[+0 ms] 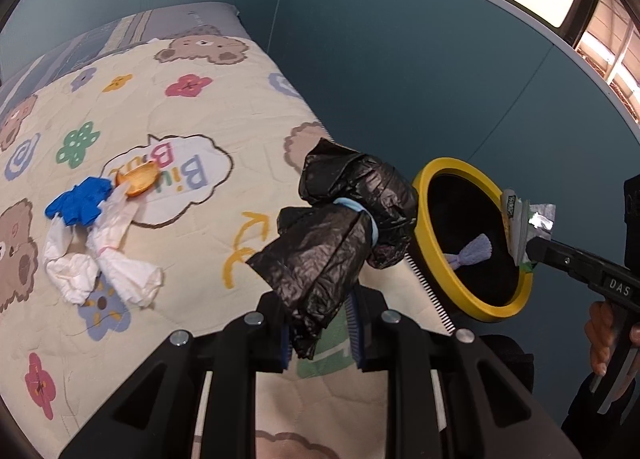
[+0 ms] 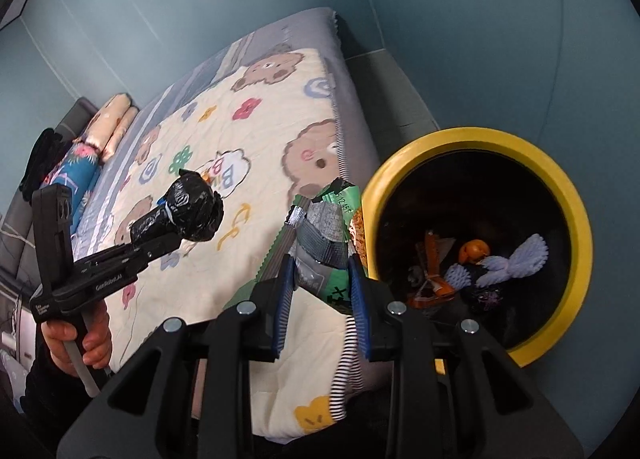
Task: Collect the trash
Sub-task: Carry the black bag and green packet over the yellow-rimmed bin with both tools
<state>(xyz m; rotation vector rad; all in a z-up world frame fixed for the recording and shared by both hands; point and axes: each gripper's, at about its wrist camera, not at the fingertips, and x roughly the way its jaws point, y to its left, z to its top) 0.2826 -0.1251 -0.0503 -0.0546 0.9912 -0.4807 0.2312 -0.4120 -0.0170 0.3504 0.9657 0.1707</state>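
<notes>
While both hands are working over the bed, each tool is carrying its own piece of trash.

Left gripper (image 1: 318, 333): its jaws are standing narrowly apart and clamping the lower end of a crumpled black plastic bag (image 1: 340, 227), which is bound at the waist by a pale blue band and is sticking up over the quilt (image 1: 200, 107).
Right gripper (image 2: 320, 291): its blue pads are pinching a green and silver snack wrapper (image 2: 326, 243), which is hanging just beside the rim of the bin.
Bin (image 2: 576, 219): yellow-rimmed with a black inside, it is sitting off the bed's edge and is already holding a lilac paper piece (image 2: 516, 259), an orange scrap and an orange wrapper.
Uncollected trash: a blue glove (image 1: 80, 201), white crumpled tissues (image 1: 108, 259) and an orange peel (image 1: 138, 181) are lying together on the quilt, well apart from the bin.
</notes>
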